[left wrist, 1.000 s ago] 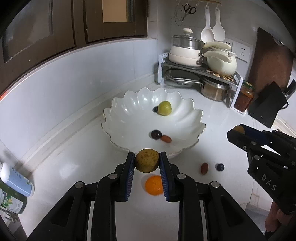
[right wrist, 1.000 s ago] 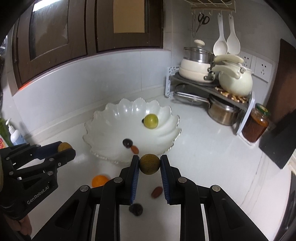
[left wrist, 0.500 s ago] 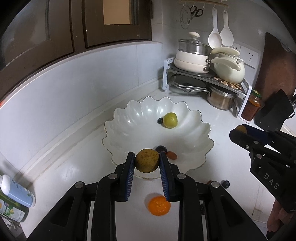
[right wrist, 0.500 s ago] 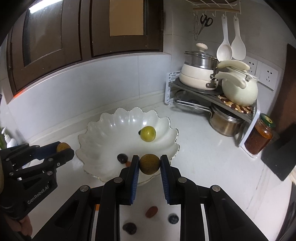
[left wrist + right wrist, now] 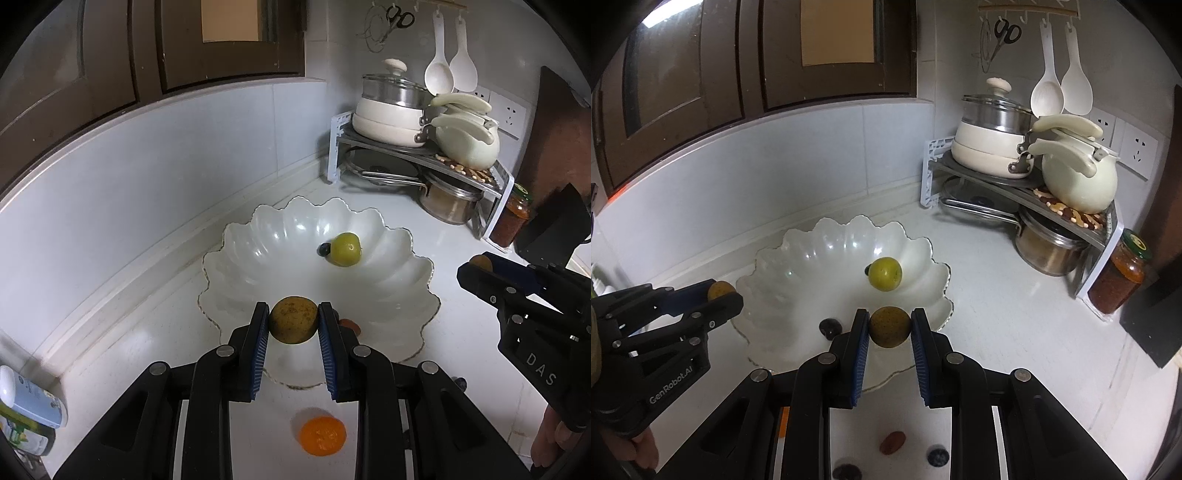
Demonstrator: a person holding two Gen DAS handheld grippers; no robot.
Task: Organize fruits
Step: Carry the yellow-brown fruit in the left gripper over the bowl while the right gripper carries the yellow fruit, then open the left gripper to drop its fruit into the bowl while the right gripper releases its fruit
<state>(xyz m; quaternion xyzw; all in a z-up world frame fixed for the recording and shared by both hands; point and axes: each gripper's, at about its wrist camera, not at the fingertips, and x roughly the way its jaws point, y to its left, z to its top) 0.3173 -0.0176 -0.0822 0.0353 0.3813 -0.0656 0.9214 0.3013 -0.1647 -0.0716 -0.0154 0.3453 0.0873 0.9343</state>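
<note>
- Left gripper (image 5: 293,325) clenched on round brown-green speckled fruit (image 5: 293,319), frame centre.
- Right gripper (image 5: 889,328) grasps 1 matching round brownish fruit (image 5: 889,326).
- Likely firm, light, rolls; pinch across widest middle.

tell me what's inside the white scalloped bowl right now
Inside the white bowl lie a yellow-green fruit with a small dark berry beside it, a dark plum-like fruit and a reddish one. The held fruits and fingers cover part of its near side.
</note>
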